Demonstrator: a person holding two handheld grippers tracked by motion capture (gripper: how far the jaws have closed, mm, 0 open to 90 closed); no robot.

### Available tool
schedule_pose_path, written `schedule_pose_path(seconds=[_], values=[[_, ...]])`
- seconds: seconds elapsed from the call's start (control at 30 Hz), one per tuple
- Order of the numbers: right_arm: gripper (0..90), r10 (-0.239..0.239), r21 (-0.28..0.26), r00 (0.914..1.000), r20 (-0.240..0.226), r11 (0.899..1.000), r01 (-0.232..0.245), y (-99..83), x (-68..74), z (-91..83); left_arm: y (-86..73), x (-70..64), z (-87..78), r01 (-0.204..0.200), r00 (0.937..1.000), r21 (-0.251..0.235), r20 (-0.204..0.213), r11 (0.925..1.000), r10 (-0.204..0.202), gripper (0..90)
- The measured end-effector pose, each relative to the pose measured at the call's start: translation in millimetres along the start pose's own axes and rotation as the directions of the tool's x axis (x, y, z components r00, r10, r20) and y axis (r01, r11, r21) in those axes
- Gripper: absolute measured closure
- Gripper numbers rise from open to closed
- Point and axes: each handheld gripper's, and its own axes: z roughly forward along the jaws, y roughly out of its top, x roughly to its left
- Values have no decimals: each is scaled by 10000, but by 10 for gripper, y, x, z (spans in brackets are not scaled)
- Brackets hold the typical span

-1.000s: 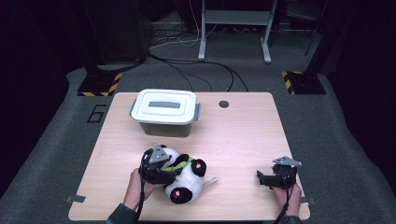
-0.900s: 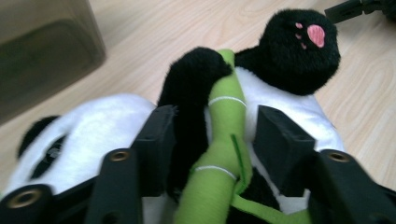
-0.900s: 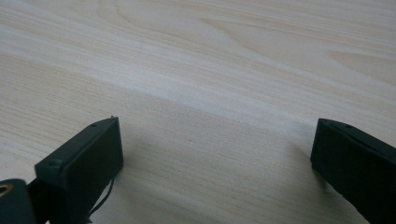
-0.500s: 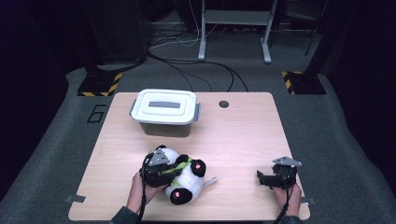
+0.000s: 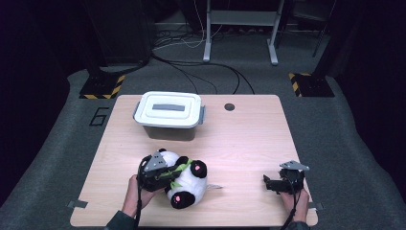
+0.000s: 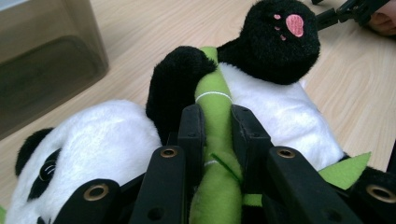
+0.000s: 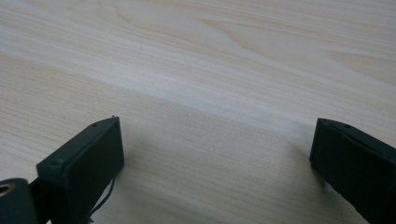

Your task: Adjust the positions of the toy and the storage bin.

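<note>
A plush panda lies on the wooden table near its front edge, with a green bamboo stalk across its belly. My left gripper is shut on that stalk; in the left gripper view its two black jaws pinch the green fabric between them. The panda's black paw with a pink pad points away from the jaws. My right gripper rests low on the table at the front right, open, with bare wood between its jaws.
A grey storage box with a white lid stands at the back left of the table, just beyond the panda; its wall shows in the left gripper view. A small dark hole marks the table's back edge.
The panda, held by my left gripper, has shifted slightly toward the front edge and turned a little. The right gripper has stayed in place.
</note>
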Motion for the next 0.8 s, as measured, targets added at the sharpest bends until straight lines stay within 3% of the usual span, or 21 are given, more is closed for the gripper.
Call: schedule_pose_path(seconds=[0.53, 0.57, 0.8], values=[[23, 12, -4, 10000, 59, 10000, -12, 0, 3, -1, -35, 316, -352, -253, 9955, 253, -911, 9994, 275, 755], [24, 15, -6, 10000, 65, 10000, -15, 0, 4, -1, -31, 372, -388, -313, 9921, 326, -1204, 9990, 350, 754], [24, 25, -18, 10000, 78, 10000, -25, -2, 5, -1, -19, 515, -470, -205, 9861, 572, -1634, 9982, 296, 753]])
